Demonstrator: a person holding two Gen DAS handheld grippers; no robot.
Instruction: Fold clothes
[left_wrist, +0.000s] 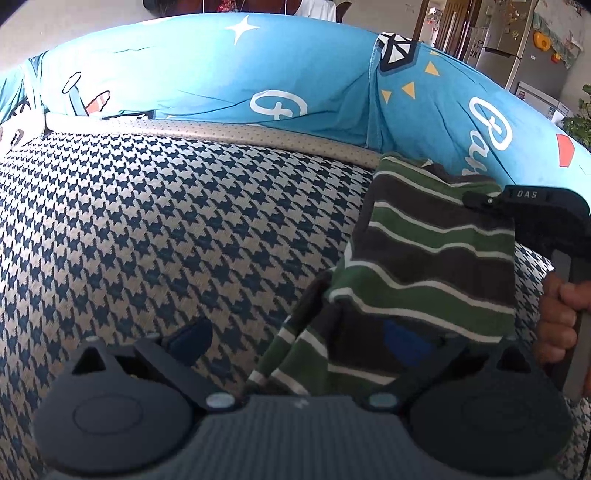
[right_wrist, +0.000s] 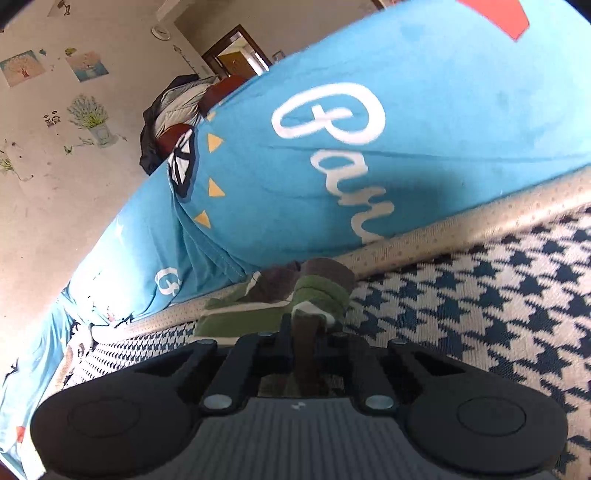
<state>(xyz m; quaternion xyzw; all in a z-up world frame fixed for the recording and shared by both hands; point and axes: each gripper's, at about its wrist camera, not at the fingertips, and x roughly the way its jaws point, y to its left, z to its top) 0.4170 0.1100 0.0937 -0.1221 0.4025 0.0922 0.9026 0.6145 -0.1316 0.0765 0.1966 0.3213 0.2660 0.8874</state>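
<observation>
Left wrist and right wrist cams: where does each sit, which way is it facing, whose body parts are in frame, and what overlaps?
Left wrist: on the left gripper, facing along open fingers over the houndstooth seat toward the blue cushions; shows the right gripper and the person's hand.
Right wrist: on the right gripper, rolled sideways, facing the same cushions; only its own fingers show, shut on the striped garment.
Shared: garment, seat, cushions.
</observation>
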